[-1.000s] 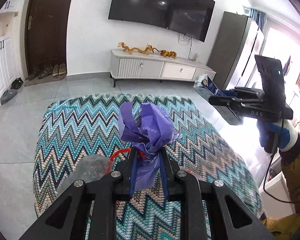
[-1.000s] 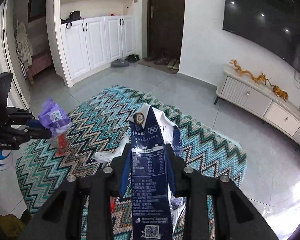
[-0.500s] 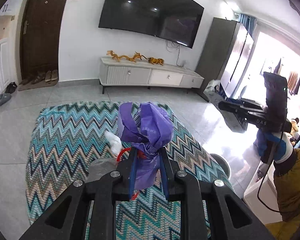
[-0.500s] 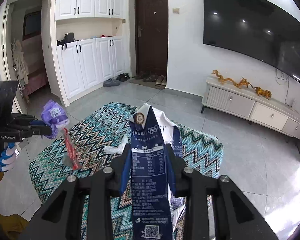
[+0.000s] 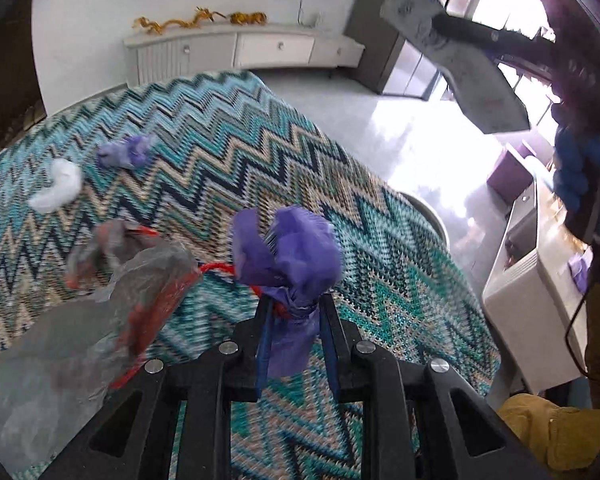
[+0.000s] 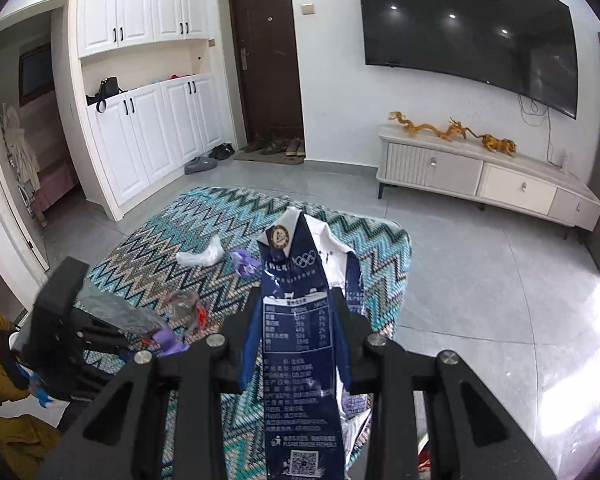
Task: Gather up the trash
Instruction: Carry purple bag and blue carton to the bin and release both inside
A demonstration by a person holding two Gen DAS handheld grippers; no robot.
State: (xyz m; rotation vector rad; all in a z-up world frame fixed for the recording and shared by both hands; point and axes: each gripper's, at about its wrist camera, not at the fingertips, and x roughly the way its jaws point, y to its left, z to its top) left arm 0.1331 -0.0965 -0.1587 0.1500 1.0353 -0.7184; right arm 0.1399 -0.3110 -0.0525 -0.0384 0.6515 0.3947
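Observation:
My left gripper point(image 5: 294, 320) has a knotted purple bag point(image 5: 288, 256) standing between its fingers; the jaws are opening, and the pads still touch the bag's neck. A clear plastic bag with a red string point(image 5: 100, 300) hangs from it to the left. My right gripper point(image 6: 300, 320) is shut on a dark blue and white milk carton point(image 6: 296, 352). In the left wrist view that carton point(image 5: 452, 56) shows grey at the top right. On the zigzag rug point(image 5: 260, 140) lie a white crumpled wrapper point(image 5: 56, 186) and a purple scrap point(image 5: 126, 152).
A white box-like container point(image 5: 516, 288) stands right of the rug, beside the person's yellow sleeve point(image 5: 540, 432). A round pale object point(image 5: 428, 216) sits at the rug's right edge. A low TV cabinet point(image 6: 480, 176) lines the far wall. Shoes point(image 6: 276, 146) lie by the dark door.
The left gripper has dropped and tipped down toward the rug, and the clear bag has swung out to the left. The right gripper with the carton now hangs much nearer, above right.

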